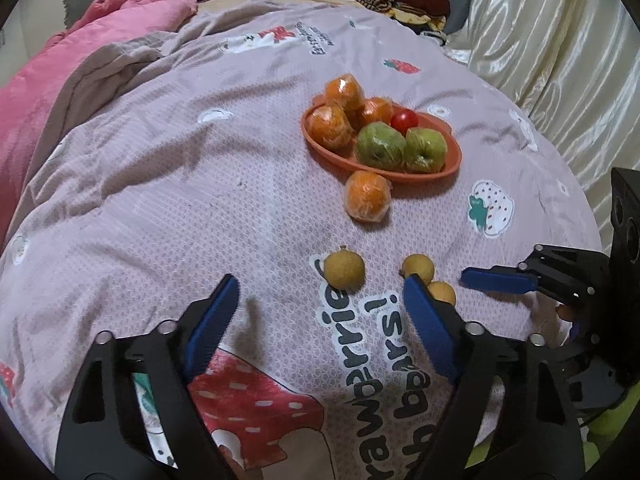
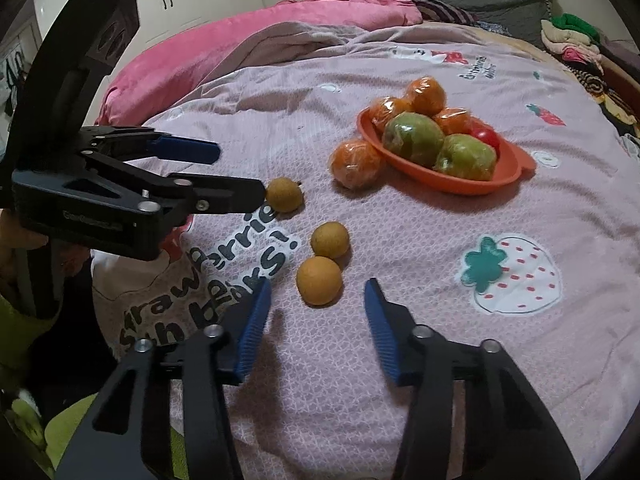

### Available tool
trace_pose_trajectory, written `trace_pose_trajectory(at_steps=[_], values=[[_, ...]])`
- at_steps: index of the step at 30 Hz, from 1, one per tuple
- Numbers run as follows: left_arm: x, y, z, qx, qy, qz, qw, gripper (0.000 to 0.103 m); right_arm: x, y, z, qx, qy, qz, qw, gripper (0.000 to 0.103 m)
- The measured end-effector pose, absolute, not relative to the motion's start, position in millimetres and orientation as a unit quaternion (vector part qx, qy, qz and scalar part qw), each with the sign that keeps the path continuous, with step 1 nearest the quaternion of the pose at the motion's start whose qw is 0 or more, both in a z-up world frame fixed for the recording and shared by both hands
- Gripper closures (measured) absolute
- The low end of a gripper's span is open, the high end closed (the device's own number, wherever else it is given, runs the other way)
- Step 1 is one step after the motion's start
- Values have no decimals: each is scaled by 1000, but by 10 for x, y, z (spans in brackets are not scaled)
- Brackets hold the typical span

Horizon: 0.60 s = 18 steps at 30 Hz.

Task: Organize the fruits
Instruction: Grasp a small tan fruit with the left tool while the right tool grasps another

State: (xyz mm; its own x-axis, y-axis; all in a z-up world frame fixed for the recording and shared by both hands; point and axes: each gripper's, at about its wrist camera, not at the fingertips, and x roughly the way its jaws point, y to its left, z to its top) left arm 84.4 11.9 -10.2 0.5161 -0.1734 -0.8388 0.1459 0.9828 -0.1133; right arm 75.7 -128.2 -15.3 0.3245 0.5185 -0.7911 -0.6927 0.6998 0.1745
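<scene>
You're lining up two pickups: both grippers, left gripper and right gripper, gape empty above small yellow fruits, perhaps longans, so close gently, then carry them to the orange tray.

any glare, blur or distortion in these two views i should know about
Left wrist view: heavy fisheye bending with dark corners, glare on the wrapped oranges and the satin curtain. Right wrist view: same bending, glare on the wrapped green fruits, soft shadows under the small yellow fruits; both reasonably sharp.
</scene>
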Motion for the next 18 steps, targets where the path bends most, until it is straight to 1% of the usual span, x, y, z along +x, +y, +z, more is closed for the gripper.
trace_pose_trajectory(at_steps=[1,3,5,8,9,11,13,14,18], values=[[846,110,-110,-14,484,-94,870,32,760,-1268,-161,-99,444,376,807,66],[858,92,-135,-13,487,-100,867,45,775,-1231,-192,-103,444,378,806,72],[872,77,-158,-15,490,-108,865,50,786,-1208,-219,-110,444,379,804,78],[887,47,-182,-15,492,-117,862,54,786,-1199,-251,-120,443,380,803,78],[895,36,-189,-15,493,-119,862,61,786,-1203,-253,-122,442,382,802,78],[913,17,-206,-14,494,-123,861,66,792,-1216,-257,-119,442,385,802,79],[935,4,-225,-16,495,-126,860,68,797,-1231,-260,-115,442,387,801,79],[955,-9,-238,-14,496,-126,859,71,799,-1241,-258,-114,441,388,801,79],[1018,-30,-295,-11,502,-120,856,72,807,-1286,-253,-108,440,391,802,79]])
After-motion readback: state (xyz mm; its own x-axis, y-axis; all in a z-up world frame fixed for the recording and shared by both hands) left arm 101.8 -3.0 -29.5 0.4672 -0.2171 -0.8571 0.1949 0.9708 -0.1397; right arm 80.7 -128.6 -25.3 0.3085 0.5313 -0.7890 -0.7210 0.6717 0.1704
